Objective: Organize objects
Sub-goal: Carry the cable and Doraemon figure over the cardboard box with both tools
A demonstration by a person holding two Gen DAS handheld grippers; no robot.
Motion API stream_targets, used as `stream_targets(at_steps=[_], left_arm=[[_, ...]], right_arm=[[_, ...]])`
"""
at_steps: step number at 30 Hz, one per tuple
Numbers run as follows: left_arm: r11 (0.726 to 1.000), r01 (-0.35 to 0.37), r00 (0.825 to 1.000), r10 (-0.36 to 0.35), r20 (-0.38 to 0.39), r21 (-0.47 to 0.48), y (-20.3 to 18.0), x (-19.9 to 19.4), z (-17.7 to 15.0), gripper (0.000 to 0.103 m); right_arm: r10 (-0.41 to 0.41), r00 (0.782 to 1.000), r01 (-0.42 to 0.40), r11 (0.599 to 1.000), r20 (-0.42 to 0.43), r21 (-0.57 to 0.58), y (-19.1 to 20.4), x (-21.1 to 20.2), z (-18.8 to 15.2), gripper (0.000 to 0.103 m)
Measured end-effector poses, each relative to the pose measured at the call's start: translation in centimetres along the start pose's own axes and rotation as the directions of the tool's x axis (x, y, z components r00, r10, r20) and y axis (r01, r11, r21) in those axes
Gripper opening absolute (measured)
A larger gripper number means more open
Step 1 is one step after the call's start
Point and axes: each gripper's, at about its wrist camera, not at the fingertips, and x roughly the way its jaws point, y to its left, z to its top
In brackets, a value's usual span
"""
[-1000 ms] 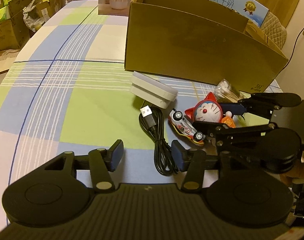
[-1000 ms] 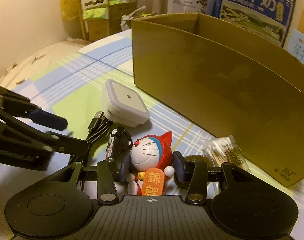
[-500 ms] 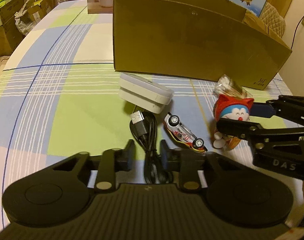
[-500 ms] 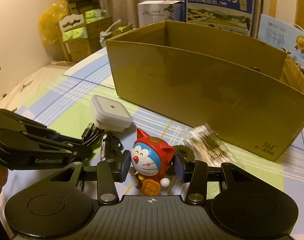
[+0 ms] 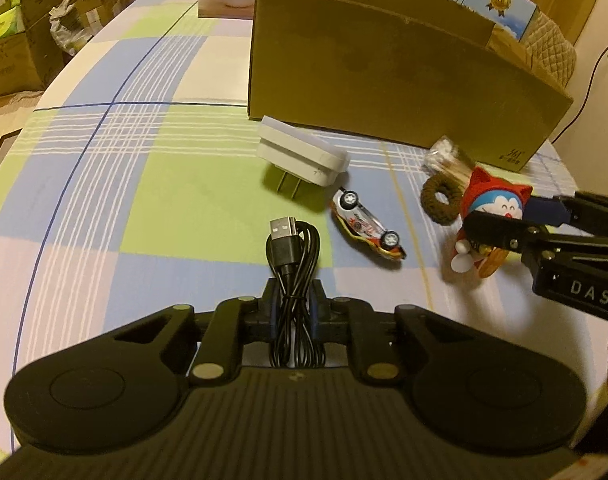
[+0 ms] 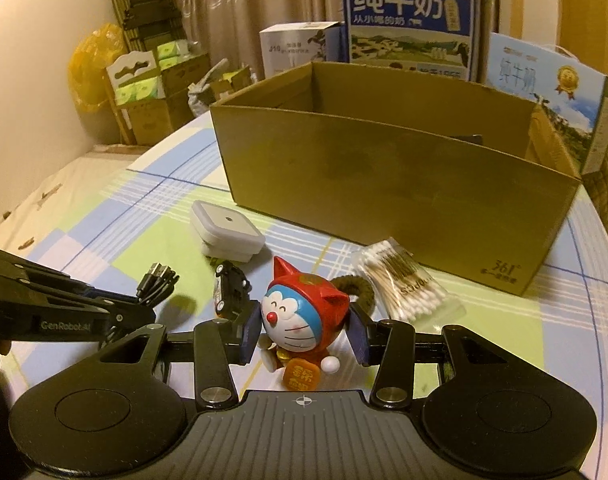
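Two grippers are loaded: the left gripper [image 5: 291, 312] is clamped narrow on the coiled black USB cable [image 5: 294, 256], whose plug end projects beyond the fingertips; the right gripper [image 6: 306, 330] holds the red-hooded cat figurine [image 6: 302, 320] between its pads, clear of the checked tablecloth [image 5: 144, 184]. Beyond both stands the open cardboard box [image 6: 384, 176]; the white adapter [image 5: 304, 156] and toy car [image 5: 366, 230] lie between cable and box.

The tablecloth [image 5: 152, 184] is checked in green, blue and cream with white stripes. The cable [image 5: 294, 248] is black, the figurine [image 6: 304, 316] red and blue, the box [image 6: 384, 176] plain brown.
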Motion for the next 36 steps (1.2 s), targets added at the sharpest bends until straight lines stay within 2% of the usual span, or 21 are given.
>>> stream_targets(at_steps=[18,36], left_arm=[[0.999,0.054,0.996,-0.053,0.073,-0.005,-2.0,-6.3,-0.2,0.011],[0.998,0.063,0.993,-0.065,0.102,0.024,-3.5,-9.1,-0.4,0.011]], right_arm=[[-0.052,0.997,0.047,0.995,0.057,0.092,0.0,-7.2,-1.0,0.042],[-0.079,0.994,0.07,0.991,0.08,0.116,-0.2,-9.9,-1.2,0.042]])
